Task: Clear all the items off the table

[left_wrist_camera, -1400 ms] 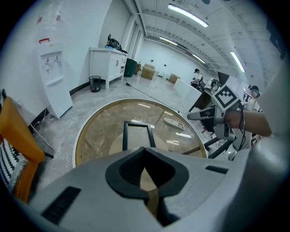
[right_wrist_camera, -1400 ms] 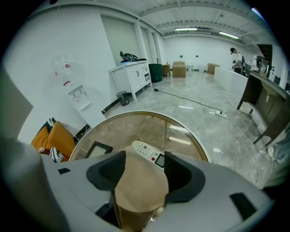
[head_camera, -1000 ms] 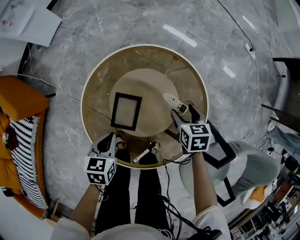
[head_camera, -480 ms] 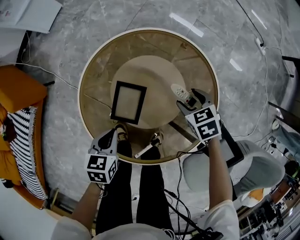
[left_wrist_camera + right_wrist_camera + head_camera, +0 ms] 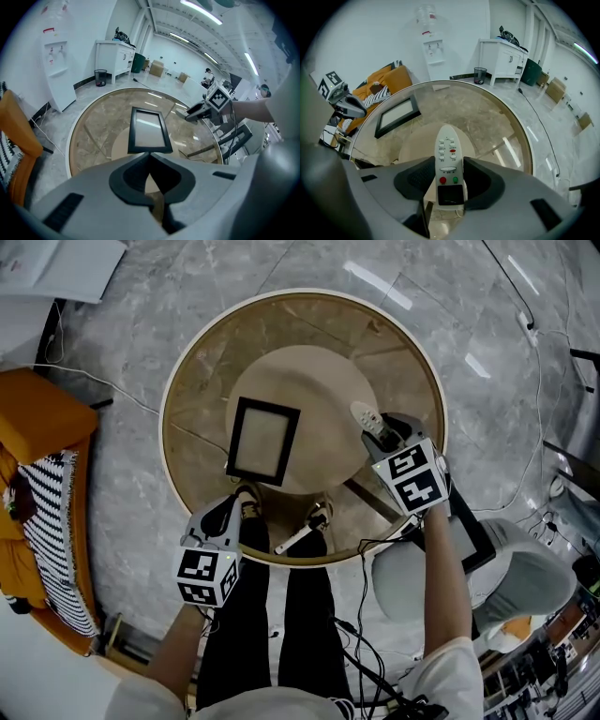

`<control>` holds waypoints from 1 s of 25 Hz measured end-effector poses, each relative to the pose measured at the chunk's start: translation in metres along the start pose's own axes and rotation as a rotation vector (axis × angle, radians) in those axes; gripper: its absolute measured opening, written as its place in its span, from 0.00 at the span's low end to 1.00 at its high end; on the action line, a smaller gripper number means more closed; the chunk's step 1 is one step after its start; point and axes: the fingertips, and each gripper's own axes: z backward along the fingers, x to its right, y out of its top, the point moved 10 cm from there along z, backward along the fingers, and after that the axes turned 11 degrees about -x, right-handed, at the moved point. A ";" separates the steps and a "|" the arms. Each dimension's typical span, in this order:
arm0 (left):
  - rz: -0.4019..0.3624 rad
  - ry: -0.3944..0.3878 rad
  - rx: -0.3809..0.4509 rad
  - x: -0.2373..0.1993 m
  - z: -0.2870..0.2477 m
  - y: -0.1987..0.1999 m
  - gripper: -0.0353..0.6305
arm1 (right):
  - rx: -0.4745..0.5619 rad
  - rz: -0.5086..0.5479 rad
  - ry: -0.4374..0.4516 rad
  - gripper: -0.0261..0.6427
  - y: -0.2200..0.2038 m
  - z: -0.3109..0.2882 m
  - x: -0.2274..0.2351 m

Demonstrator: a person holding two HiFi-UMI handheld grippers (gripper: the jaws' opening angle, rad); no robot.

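Jaws of right gripper (image 5: 449, 174), just been closing, pressed on remote (image 5: 448, 152) at desk (image 5: 202, 381) right side. Left gripper (image 5: 150, 177) jaws shut, empty, at desk near edge.
- Glass desk could be struck if remote is levered.
- Picture frame (image 5: 263, 441), desk centre, not yet taken.
- Remote held by one end: slip or tilt likely.

No text can be read. The remote (image 5: 449, 159), between the right gripper (image 5: 449, 185) jaws that have just been closing on it, bears tiny print by its buttons, too fine to make out. The cube (image 5: 411, 479) on that gripper shows only black-and-white square markers.
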 end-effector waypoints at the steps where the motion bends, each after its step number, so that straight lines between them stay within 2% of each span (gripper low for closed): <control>1: -0.002 0.002 0.000 0.000 0.001 0.000 0.06 | 0.000 -0.001 0.001 0.34 0.000 0.000 -0.001; 8: -0.036 0.000 0.009 0.006 0.010 -0.002 0.06 | 0.065 -0.108 -0.007 0.33 -0.012 0.018 -0.023; 14: -0.119 -0.038 0.024 0.030 0.017 0.005 0.06 | 0.193 -0.315 0.006 0.33 -0.037 0.051 -0.055; 19: -0.253 -0.105 0.029 0.058 0.016 0.010 0.06 | 0.261 -0.492 -0.011 0.33 -0.079 0.077 -0.095; 25: -0.406 -0.191 0.000 0.105 0.006 0.011 0.06 | 0.281 -0.665 -0.056 0.33 -0.150 0.104 -0.136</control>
